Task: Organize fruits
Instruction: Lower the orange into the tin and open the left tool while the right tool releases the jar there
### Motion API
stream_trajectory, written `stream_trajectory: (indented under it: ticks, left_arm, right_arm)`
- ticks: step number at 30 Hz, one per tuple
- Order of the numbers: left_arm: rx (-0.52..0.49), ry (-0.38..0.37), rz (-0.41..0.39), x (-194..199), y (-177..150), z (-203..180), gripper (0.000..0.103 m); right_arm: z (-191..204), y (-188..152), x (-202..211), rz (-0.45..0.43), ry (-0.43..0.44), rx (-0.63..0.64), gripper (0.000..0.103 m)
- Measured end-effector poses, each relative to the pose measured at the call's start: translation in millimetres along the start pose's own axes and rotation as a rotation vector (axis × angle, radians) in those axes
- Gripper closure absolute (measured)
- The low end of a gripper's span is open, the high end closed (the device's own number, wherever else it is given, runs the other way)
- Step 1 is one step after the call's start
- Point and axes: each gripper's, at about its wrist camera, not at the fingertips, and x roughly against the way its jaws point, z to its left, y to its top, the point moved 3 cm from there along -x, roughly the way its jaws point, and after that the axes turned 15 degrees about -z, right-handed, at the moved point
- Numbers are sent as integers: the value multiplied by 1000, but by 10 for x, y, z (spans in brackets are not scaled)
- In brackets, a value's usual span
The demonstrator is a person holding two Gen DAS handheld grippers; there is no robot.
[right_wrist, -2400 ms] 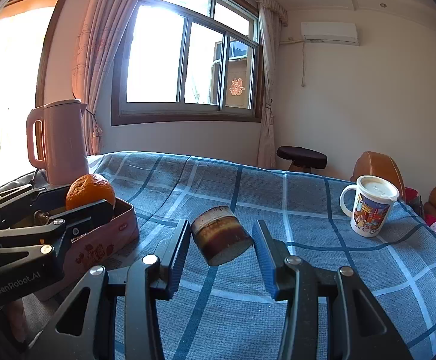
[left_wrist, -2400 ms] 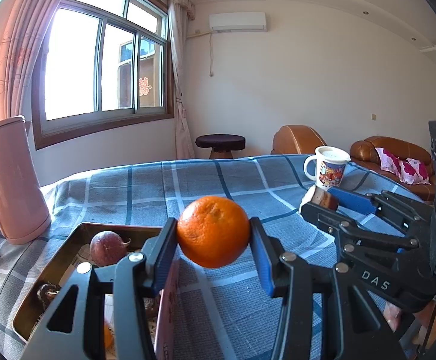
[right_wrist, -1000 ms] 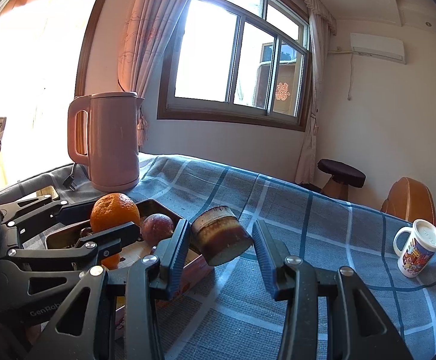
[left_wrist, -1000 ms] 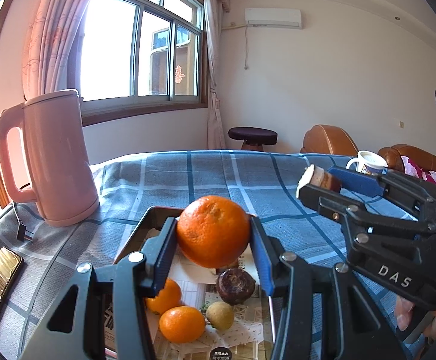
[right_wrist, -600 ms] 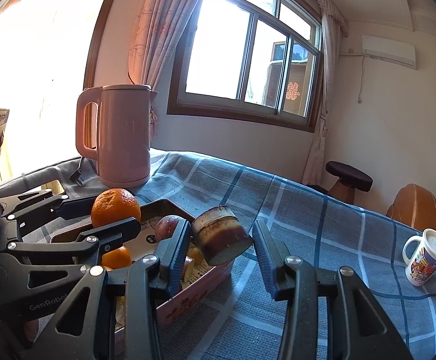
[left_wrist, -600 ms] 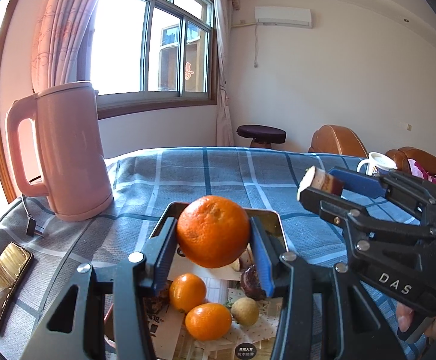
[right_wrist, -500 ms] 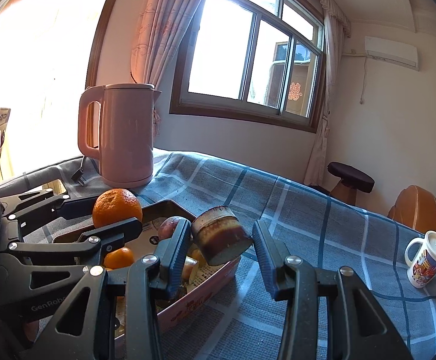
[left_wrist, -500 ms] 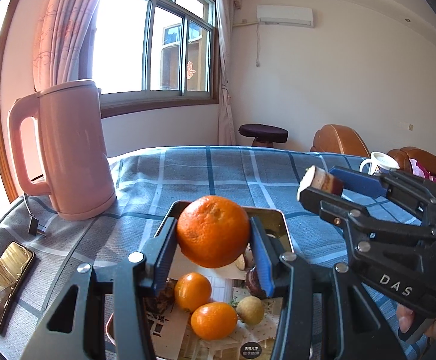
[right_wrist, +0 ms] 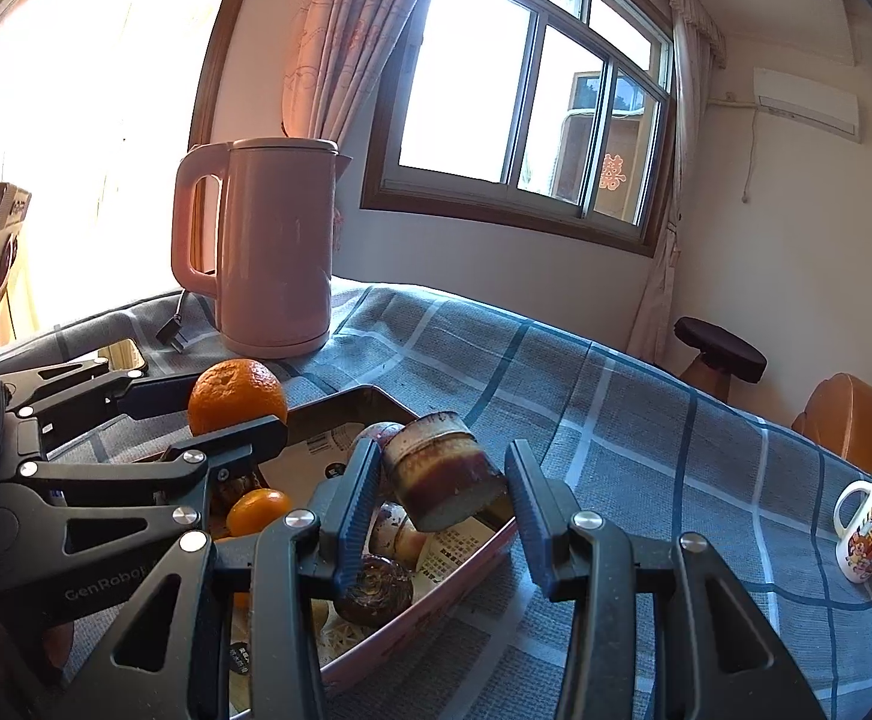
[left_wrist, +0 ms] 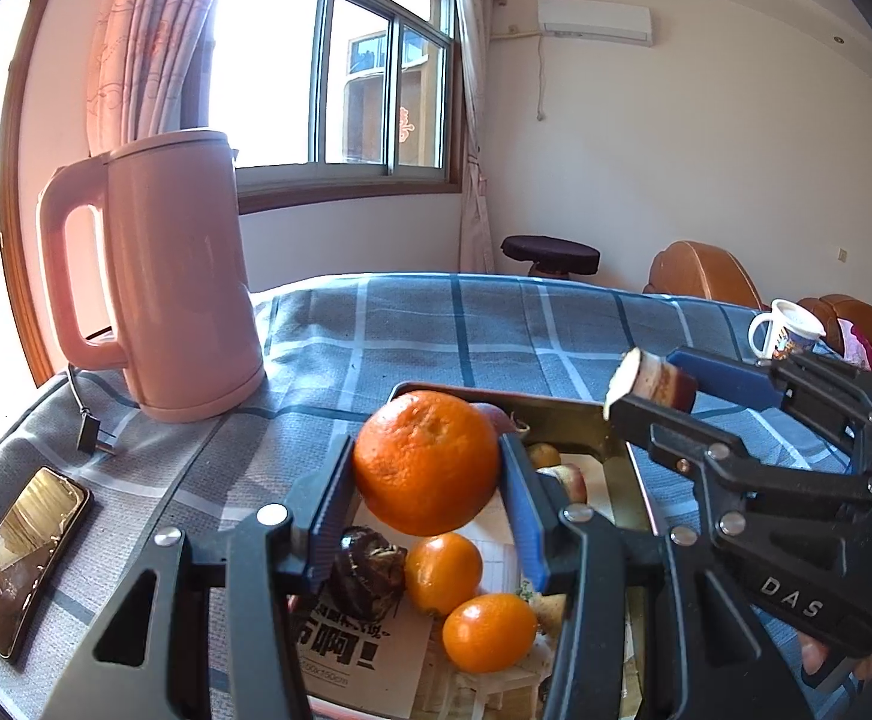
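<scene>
Left wrist view: the left gripper (left_wrist: 427, 474) is clamping a large orange (left_wrist: 427, 462) between its blue pads, holding it in the air above the near part of a metal tray (left_wrist: 631, 468). Under the orange, two smaller oranges (left_wrist: 443, 573) are lying on printed paper in the tray, with a dark wrinkled fruit (left_wrist: 370, 570) just beside them and a few more pieces of fruit farther back. To the right, the right gripper (left_wrist: 652, 384) is squeezing a short brown-and-cream chunk (left_wrist: 652, 381), hanging over the tray's right rim.

In the right wrist view, that chunk (right_wrist: 442, 471) is sitting tilted between the pads, the left pad pressing on it and the right pad meeting its lower edge, above the tray's far corner. The left gripper is showing at the left with the large orange (right_wrist: 237, 399).

A pink kettle (left_wrist: 172, 294) is standing on the blue checked cloth (left_wrist: 466, 324) beyond the tray, its plug lying near. A phone (left_wrist: 25, 558) is lying at the left, and a white mug (left_wrist: 784, 330) is standing well apart at the right.
</scene>
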Motion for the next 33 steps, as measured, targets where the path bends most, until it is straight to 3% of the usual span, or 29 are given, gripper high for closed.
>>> stream_trajectory:
  ticks: [22,28,31,33]
  left_arm:
    - [4,26,58,-85,-88,159,54]
    - [-9,25,94,-125,-126,159,53]
    - [-19,22,86,-94,-125,142,47]
    - [-31,25,83,-67,-126,120,38]
  right_arm:
    - [185,-174,-266,72,44,4,58]
    - [175,-298,-366,136,80,-24,57]
    - [218,-326,-390,160,98,-15,57]
    - [266,-334,-380,164,110,0,44]
